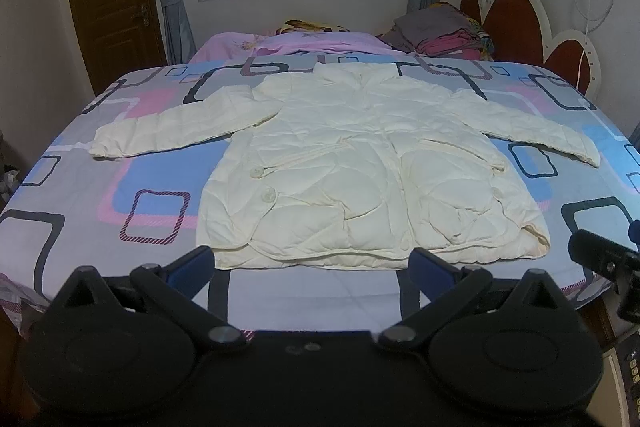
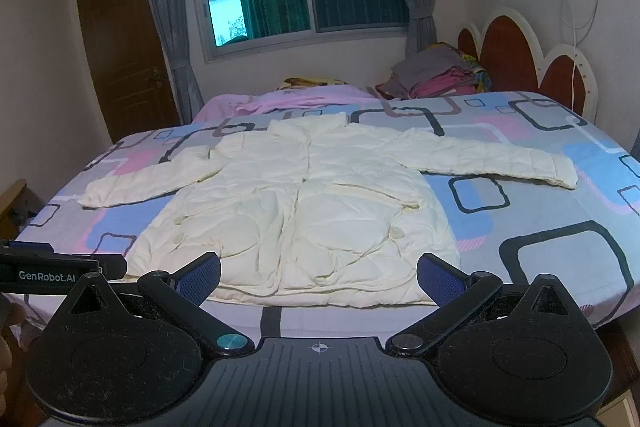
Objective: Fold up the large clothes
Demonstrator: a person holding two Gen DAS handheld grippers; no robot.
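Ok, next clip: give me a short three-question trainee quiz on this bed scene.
1. True or false: the cream jacket lies spread flat on the patterned bedsheet with both sleeves out to the sides.
2. Multiple choice: the left gripper is A) shut on the hem, B) open and holding nothing, C) out of view.
3. Fill in: at the far end, beside the headboard, sits a pile of folded ____.

Key: 1 true; 2 B; 3 clothes. The right gripper is open too.

You hold the left hand-held gripper and the right hand-held gripper level, side by side, fingers spread wide, gripping nothing.
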